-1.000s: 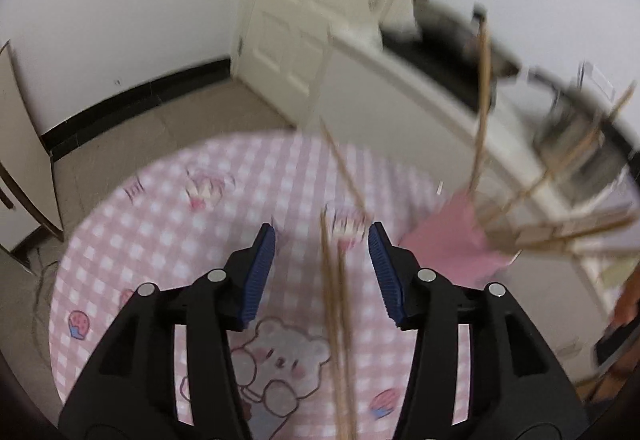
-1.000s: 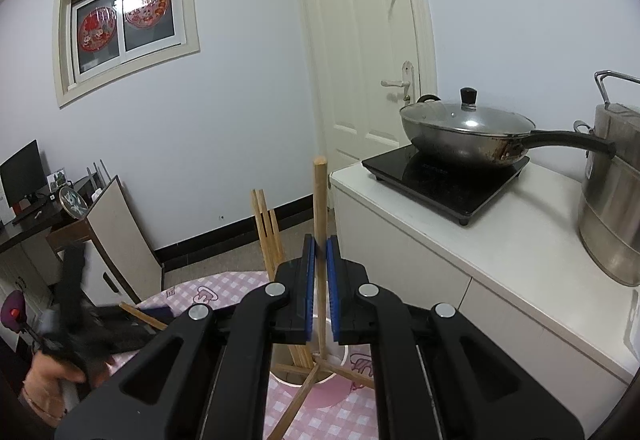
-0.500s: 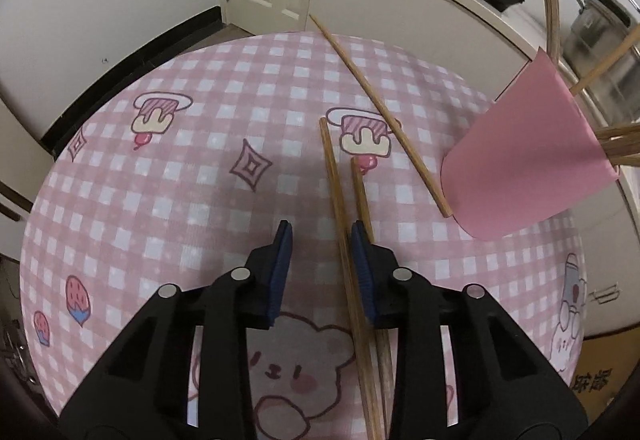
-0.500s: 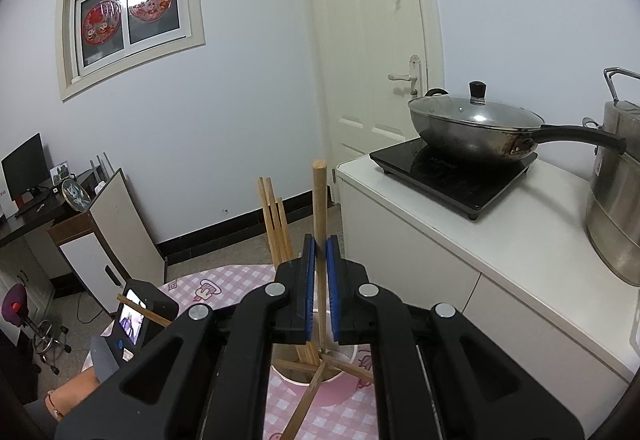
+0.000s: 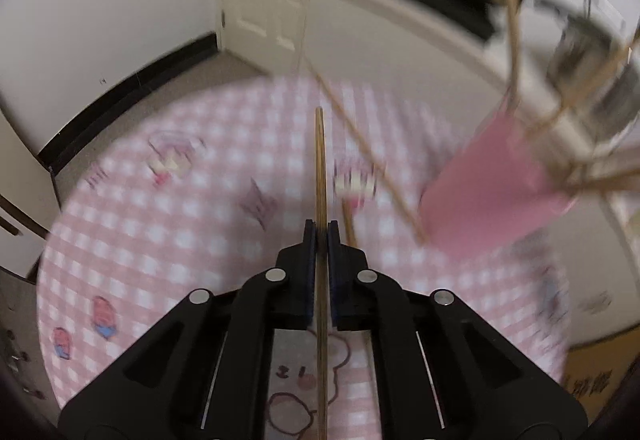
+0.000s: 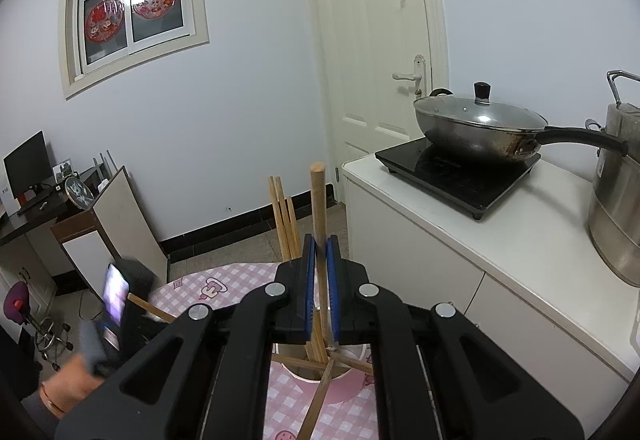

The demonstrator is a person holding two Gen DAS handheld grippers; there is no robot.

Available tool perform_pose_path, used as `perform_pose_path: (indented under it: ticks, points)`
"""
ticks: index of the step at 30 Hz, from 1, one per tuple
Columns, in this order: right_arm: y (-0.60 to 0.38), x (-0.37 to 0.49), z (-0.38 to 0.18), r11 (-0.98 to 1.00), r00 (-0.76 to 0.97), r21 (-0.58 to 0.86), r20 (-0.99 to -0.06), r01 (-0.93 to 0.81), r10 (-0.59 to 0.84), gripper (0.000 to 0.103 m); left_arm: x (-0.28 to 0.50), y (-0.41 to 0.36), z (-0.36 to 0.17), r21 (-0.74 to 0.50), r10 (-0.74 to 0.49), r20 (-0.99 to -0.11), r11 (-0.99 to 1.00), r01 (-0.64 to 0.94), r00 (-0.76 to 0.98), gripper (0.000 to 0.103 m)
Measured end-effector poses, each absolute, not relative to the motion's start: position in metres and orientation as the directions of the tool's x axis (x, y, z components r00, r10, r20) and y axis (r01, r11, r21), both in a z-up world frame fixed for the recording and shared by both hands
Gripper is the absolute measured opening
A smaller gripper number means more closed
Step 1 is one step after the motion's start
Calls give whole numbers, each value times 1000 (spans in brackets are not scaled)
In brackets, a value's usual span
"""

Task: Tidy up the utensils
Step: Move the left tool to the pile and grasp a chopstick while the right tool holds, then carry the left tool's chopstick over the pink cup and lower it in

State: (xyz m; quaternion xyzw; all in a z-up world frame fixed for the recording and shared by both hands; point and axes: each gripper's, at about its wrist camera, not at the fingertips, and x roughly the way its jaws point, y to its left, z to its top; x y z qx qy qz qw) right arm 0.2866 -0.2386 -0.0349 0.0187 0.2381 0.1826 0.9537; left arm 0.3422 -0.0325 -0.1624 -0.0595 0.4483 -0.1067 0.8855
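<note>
My left gripper (image 5: 321, 228) is closing its jaws, and the blue pads press on a thin wooden chopstick (image 5: 319, 159) that points straight ahead over the pink checked table (image 5: 192, 191). Two more chopsticks (image 5: 360, 147) lie on the cloth to its right. Further right, a pink cup (image 5: 492, 191) holds several sticks. My right gripper (image 6: 320, 244) is shut on a thicker round-tipped wooden stick (image 6: 319, 195) that stands in the pink cup (image 6: 348, 388), beside several chopsticks (image 6: 285, 215). The left wrist view is blurred.
A white counter (image 6: 500, 240) stands right of the table, with an induction hob (image 6: 460, 167), a lidded wok (image 6: 480, 127) and a steel pot (image 6: 616, 207). A person's hand (image 6: 72, 376) shows at lower left. A door (image 6: 376, 51) and desk (image 6: 36, 207) are behind.
The left jaws have closed on one chopstick that lay on the table, and it now sits in line with the fingers. The left view has swung and blurred. The right gripper has kept still.
</note>
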Motion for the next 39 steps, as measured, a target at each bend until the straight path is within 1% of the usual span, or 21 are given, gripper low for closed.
perform_pose_path:
  ticks: [1, 4, 7, 11, 12, 15, 19, 21, 25, 29, 36, 39]
  points:
    - [-239, 286, -34, 933, 821, 122, -446, -339, 357, 5, 340, -28, -149, -220, -254, -754, 967, 132, 606, 6]
    - [-241, 286, -31, 934, 824, 124, -442, -336, 355, 5, 328, -13, -95, -282, -287, -621, 950, 135, 729, 6]
    - [-244, 286, -29, 934, 826, 128, -439, -333, 354, 5, 312, -4, -40, -326, -309, -466, 931, 164, 829, 6]
    - [-245, 286, -30, 934, 825, 131, -440, -332, 355, 5, 299, -5, 1, -342, -319, -317, 917, 206, 893, 5]
    - [-245, 286, -30, 934, 825, 132, -440, -332, 355, 5, 300, -6, 8, -350, -330, -291, 910, 221, 898, 5]
    - [-245, 286, -30, 934, 824, 131, -441, -333, 356, 5, 295, -15, 17, -372, -362, -247, 892, 257, 899, 5]
    - [-245, 286, -30, 933, 823, 130, -442, -334, 356, 5, 290, -20, 24, -403, -417, -218, 862, 308, 882, 5]
    - [-246, 286, -30, 934, 823, 130, -442, -333, 356, 5, 283, -25, 25, -396, -430, -204, 858, 328, 879, 5]
    - [-245, 286, -31, 933, 820, 132, -446, -336, 358, 5, 283, -28, 18, -398, -470, -220, 843, 361, 855, 5]
    - [-244, 285, -32, 932, 814, 132, -455, -339, 360, 5, 292, -37, 1, -401, -491, -265, 839, 369, 830, 5]
    - [-242, 287, -36, 930, 798, 119, -483, -348, 361, 5, 305, -44, -31, -374, -496, -387, 855, 359, 778, 5]
    - [-242, 288, -40, 930, 792, 118, -495, -347, 358, 5, 309, -47, -41, -359, -489, -427, 864, 354, 761, 6]
